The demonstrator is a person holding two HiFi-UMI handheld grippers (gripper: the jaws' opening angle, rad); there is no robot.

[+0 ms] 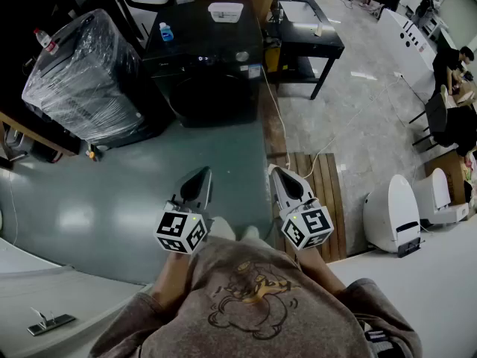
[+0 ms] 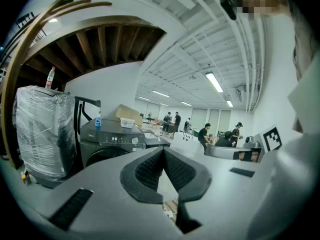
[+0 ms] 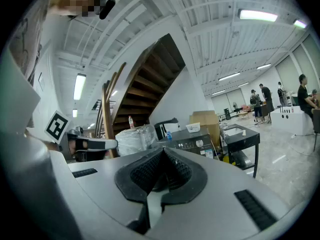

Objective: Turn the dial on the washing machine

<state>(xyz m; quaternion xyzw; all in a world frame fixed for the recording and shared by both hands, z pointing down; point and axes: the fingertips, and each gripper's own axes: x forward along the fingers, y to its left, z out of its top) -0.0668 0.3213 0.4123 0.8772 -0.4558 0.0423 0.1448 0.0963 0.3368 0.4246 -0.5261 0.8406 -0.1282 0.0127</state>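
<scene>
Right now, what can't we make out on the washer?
- dial setting: too small in the head view, and no pointer can be read in either gripper view.
- display digits: too small in the left gripper view.
- door: lower part is behind the left gripper; in the right gripper view it is fully behind the right gripper.

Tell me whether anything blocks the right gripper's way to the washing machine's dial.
Nothing visible does. Only bare floor lies between the right gripper and the washing machine, and its dial shows uncovered.
</scene>
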